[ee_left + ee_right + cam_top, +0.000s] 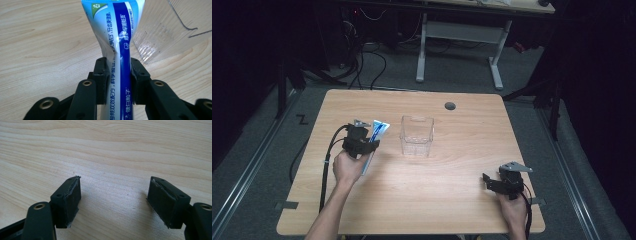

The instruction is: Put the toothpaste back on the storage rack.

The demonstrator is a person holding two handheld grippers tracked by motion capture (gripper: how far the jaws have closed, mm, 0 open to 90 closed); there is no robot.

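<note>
**Tube clamped beside the clear box on a pale wood counter**

The counter (pixel 412 200) is showing light wood with fine grain, rounded corners and a dark round grommet (pixel 450 106) near its far edge. It is standing on grey carpet, with metal rails running along the floor on both sides. Beyond it, a second desk (pixel 459 35) on white legs is sitting in a dim room, with black cables trailing over the floor to its left.

The left tongs (pixel 371 139) are squeezing a blue-and-white tube (pixel 117 37) between their pads, pinching its middle flat; the tube is sticking out past them, at the counter's left half. A clear plastic box (pixel 416 135) is standing upright just right of the tube, near it but apart.

The right tongs (pixel 113 200) are resting spread wide with nothing between them, low over bare wood near the counter's right front corner, well apart from the box.
</note>
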